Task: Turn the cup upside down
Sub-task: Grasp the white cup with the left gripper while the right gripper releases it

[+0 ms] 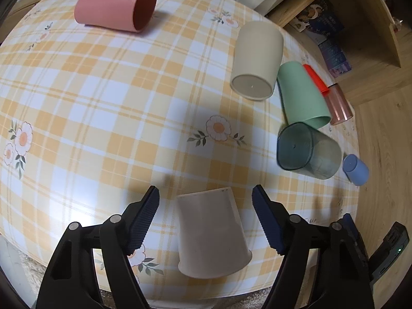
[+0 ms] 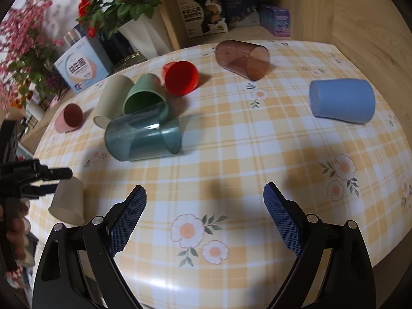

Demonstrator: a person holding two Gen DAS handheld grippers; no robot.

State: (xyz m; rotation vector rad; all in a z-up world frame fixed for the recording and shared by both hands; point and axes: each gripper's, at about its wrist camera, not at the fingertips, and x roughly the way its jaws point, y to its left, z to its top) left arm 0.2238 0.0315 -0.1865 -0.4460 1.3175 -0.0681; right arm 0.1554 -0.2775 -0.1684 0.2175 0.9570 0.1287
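Beige cup (image 1: 212, 231) stands mouth-down on the counter (image 1: 103, 103) between the left gripper (image 1: 206, 217)'s spread, untouching fingers. Right gripper (image 2: 204, 217) hangs open over bare cloth. Advice: withdraw straight, avoiding the rim.

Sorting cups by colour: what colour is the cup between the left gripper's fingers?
Off-white cup, clearest in the left wrist view.

Your tablecloth (image 2: 231, 154) looks like smooth, slightly glossy vinyl. The white cup (image 1: 211, 231), pink cup (image 1: 116, 7) and blue cup (image 2: 342, 100) all look like matt opaque plastic, while the teal cup (image 2: 141, 136) and brown cup (image 2: 242, 59) are see-through glossy plastic. Your gripper pads (image 2: 128, 216) are textured blue rubber on black plastic arms. The shelf (image 2: 360, 13) is pale wood.
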